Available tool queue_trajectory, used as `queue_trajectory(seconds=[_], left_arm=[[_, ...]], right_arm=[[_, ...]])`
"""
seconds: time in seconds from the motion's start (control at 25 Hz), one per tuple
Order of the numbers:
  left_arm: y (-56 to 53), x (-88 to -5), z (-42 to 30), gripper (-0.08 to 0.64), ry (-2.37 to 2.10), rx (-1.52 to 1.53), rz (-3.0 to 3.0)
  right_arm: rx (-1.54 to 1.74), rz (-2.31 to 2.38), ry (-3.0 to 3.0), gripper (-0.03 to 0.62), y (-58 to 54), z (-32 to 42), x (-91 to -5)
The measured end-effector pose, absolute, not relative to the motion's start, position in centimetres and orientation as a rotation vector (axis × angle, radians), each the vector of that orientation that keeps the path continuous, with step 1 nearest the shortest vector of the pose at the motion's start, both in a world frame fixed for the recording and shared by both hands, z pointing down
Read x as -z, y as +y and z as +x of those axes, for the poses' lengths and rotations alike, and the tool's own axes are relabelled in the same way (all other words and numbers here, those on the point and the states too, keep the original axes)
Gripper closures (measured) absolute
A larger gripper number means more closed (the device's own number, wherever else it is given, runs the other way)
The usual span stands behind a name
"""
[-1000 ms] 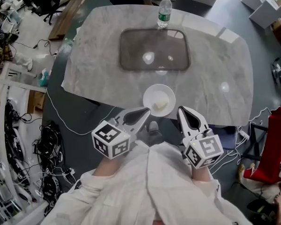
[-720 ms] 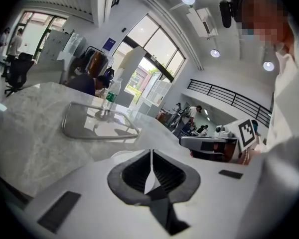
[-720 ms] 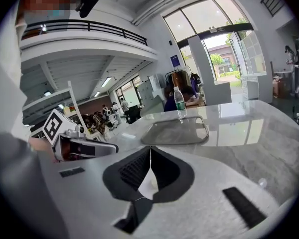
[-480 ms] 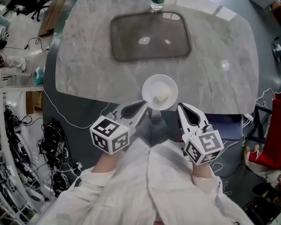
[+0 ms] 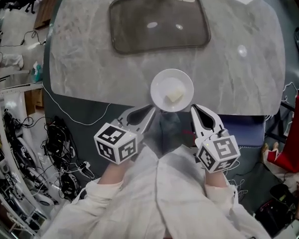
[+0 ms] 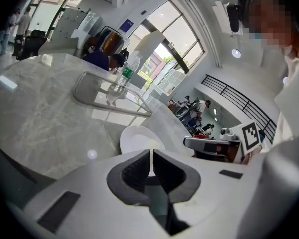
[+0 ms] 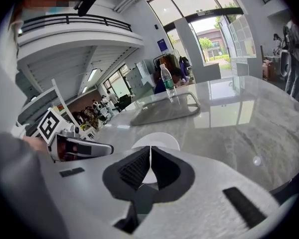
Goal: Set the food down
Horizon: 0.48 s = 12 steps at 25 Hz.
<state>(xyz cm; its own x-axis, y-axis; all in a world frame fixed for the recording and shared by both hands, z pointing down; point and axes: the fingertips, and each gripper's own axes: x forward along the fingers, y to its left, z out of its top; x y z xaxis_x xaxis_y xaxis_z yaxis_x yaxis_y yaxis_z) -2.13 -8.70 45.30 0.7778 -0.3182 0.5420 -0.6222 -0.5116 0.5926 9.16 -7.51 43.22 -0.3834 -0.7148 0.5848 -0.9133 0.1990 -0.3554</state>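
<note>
The food, a small pale chunk, lies on a white plate that sits at the near edge of the marble table, with a dark tray farther back and a water bottle beyond it. The left gripper points at the plate's near-left rim and the right gripper at its near-right rim. Each gripper has its jaws pressed together with nothing seen between them, and I cannot tell whether either tip touches the plate.
</note>
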Motion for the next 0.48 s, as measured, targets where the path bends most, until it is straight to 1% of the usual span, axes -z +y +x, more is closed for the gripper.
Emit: queue_trajectory(seconds=[0.2, 0.48], left_arm=[[-9.0, -46.7, -2.5, 0.534, -0.682, -0.493, 2.098], [-10.4, -48.7, -2.4, 0.534, -0.713, -0.535, 2.059]], right_arm=[[-1.052, 1.520, -2.111, 0.588, -7.5, 8.5, -45.6], [-1.133, 1.540, -1.994, 0.581, -7.5, 10.3, -48.4]])
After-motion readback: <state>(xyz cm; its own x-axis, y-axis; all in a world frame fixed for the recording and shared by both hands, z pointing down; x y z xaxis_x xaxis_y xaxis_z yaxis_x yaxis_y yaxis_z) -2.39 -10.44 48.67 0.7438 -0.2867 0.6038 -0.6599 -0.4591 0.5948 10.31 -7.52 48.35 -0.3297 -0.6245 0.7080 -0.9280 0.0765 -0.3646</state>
